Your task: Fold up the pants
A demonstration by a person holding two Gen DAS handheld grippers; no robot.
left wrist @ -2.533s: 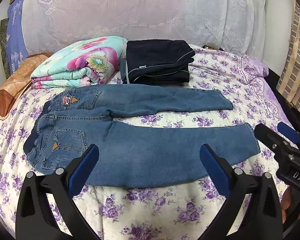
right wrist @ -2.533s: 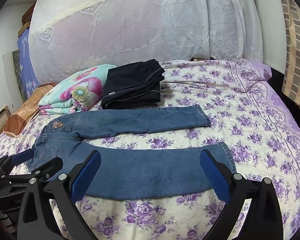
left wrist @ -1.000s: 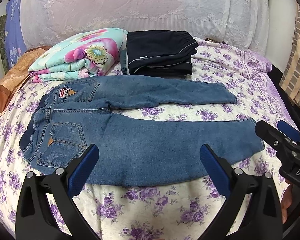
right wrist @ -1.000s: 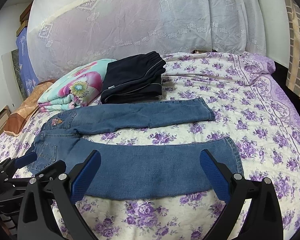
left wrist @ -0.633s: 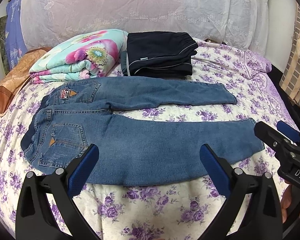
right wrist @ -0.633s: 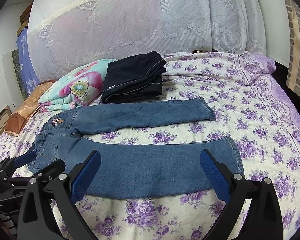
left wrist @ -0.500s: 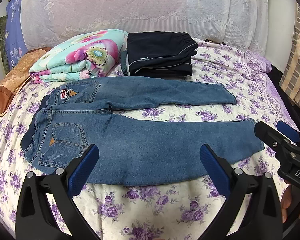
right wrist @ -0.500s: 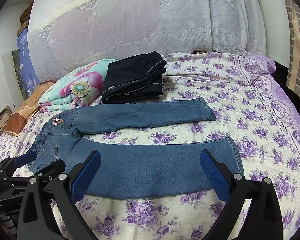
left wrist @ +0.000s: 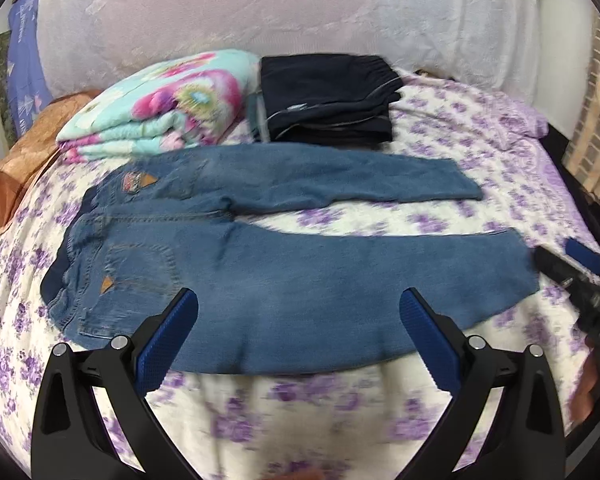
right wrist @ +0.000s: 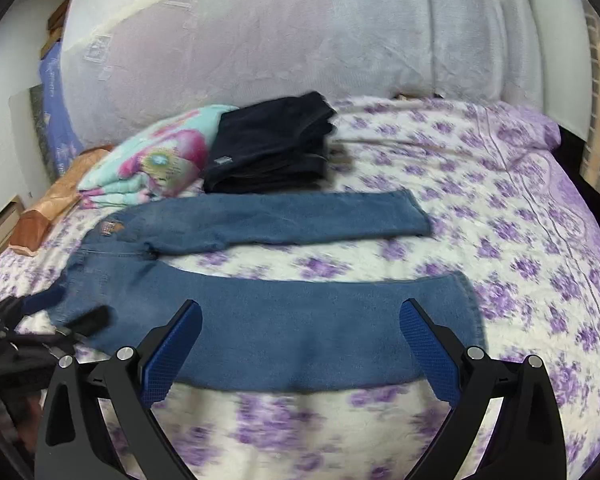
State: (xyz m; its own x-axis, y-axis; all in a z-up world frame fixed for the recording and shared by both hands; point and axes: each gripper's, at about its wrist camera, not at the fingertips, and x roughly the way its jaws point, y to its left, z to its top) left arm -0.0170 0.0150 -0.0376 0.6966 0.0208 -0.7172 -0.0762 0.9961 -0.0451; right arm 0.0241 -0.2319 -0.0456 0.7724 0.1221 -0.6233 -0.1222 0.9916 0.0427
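Blue jeans [left wrist: 284,280] lie flat on the bed, back side up, waist to the left, legs spread apart to the right. They also show in the right wrist view [right wrist: 300,320]. My left gripper [left wrist: 298,320] is open and empty above the near leg, close to the seat. My right gripper [right wrist: 300,328] is open and empty above the near leg, toward the hem. Each gripper shows at the edge of the other's view: the right one [left wrist: 576,276] by the hem, the left one [right wrist: 60,320] by the waist.
A folded floral blanket [left wrist: 160,104] and a folded stack of dark clothes [left wrist: 324,96] lie behind the jeans. The bed has a purple flowered sheet [right wrist: 520,220]. A white lace curtain [left wrist: 260,12] hangs behind. An orange cushion [left wrist: 16,160] lies at far left.
Both grippers have moved forward and down toward the near leg of the jeans; the jeans look larger and blurred. Both stay open. The jeans have not moved.
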